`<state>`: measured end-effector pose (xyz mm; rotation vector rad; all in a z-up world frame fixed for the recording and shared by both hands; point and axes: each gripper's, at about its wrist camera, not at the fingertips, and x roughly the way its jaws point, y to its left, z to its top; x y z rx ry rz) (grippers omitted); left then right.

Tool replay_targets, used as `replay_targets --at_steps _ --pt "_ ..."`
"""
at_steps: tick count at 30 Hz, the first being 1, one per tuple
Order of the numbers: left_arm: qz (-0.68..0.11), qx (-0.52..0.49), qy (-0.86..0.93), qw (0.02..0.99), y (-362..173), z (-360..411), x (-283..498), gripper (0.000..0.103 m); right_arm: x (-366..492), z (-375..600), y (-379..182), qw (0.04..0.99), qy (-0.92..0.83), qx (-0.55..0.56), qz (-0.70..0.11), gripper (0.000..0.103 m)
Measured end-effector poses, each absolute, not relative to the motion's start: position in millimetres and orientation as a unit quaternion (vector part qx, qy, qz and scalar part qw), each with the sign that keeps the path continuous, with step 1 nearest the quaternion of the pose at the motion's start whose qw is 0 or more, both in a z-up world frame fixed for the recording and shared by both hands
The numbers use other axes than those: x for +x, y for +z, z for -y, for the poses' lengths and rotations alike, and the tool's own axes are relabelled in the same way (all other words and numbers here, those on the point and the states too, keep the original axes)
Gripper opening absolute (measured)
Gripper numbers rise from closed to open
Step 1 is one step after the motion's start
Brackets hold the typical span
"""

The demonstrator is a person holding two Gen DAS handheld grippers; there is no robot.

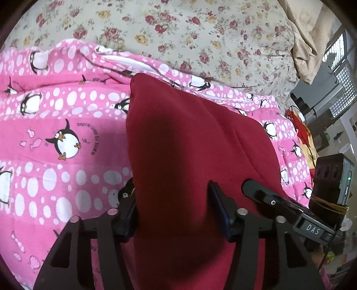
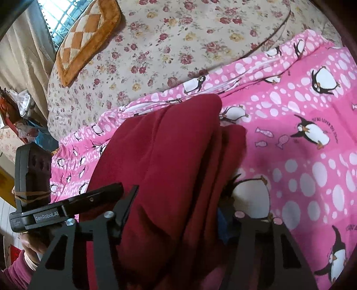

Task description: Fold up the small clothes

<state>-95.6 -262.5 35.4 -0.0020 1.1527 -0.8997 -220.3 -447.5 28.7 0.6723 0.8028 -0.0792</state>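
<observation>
The red garment (image 1: 196,142), already doubled into several layers, is held up over the pink penguin quilt (image 1: 55,138); its near edge is pinched by both the left gripper (image 1: 173,207) and the right gripper (image 2: 178,214); laying down and 1 final fold seem left.

We see a pink penguin-print duvet (image 1: 67,125) spread across the bed, its white dots and little fish bright. Beyond it lies the cream floral sheet (image 2: 169,46), where an orange checked cushion (image 2: 87,42) rests near the window (image 2: 60,17) with beige curtains (image 2: 20,62).
</observation>
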Motion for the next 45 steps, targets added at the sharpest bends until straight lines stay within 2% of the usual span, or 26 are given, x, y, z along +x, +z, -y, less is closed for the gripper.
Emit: replay_targets --at_steps 4,7,18,26,28,29,31,36,45 --pt "-0.518 -0.002 -0.41 0.751 47 256 -101 0.023 -223 443 39 0.867 -0.035 0.319 -0.381 0.052" --pt "-0.516 -0.003 -0.409 0.753 57 248 -107 0.021 -227 439 49 0.866 -0.028 0.33 -0.374 0.051" --pt "-0.532 0.0 -0.388 0.753 82 183 -135 0.02 -245 383 77 0.855 0.017 0.336 -0.395 0.05" --pt "-0.549 -0.008 -0.351 0.759 69 128 -150 0.02 -251 329 63 0.839 0.049 0.34 -0.422 0.05" --pt "-0.553 -0.019 -0.348 0.757 60 121 -151 0.022 -253 323 59 0.842 0.041 0.329 -0.426 0.053" --pt "-0.553 -0.023 -0.345 0.758 58 120 -152 0.023 -253 321 58 0.845 0.036 0.317 -0.43 0.058" --pt "-0.553 -0.034 -0.337 0.762 54 117 -153 0.031 -255 323 52 0.842 0.029 0.305 -0.445 0.063" --pt "-0.536 -0.036 -0.318 0.781 60 110 -158 0.036 -276 337 57 0.837 0.013 0.324 -0.441 0.063" --pt "-0.493 -0.007 -0.266 0.828 78 95 -180 0.036 -313 302 130 0.895 0.026 0.234 -0.379 0.063"
